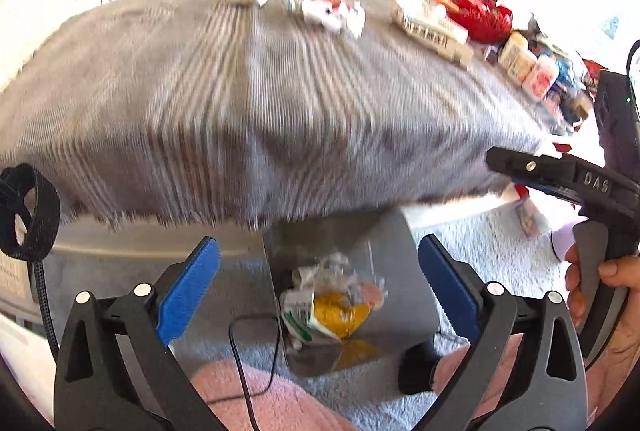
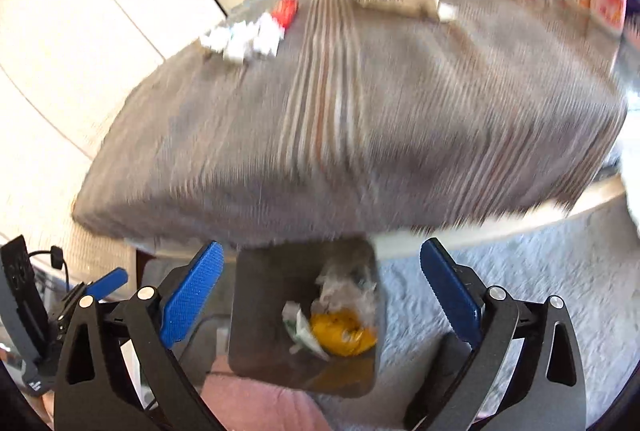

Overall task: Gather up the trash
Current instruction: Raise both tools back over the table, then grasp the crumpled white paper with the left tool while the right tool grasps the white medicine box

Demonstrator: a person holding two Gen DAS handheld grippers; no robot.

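Observation:
A grey metal bin stands on the carpet below the table edge, holding yellow, green and clear wrappers. It also shows in the right wrist view with the same trash. My left gripper is open and empty above the bin. My right gripper is open and empty above it too; its body shows at the right of the left wrist view. Crumpled white and red trash lies at the table's far side, seen also in the right wrist view.
The table has a grey striped cloth. A long white box, a red bag and several bottles sit at its far right. A black cable runs on the grey carpet. Both views are blurred.

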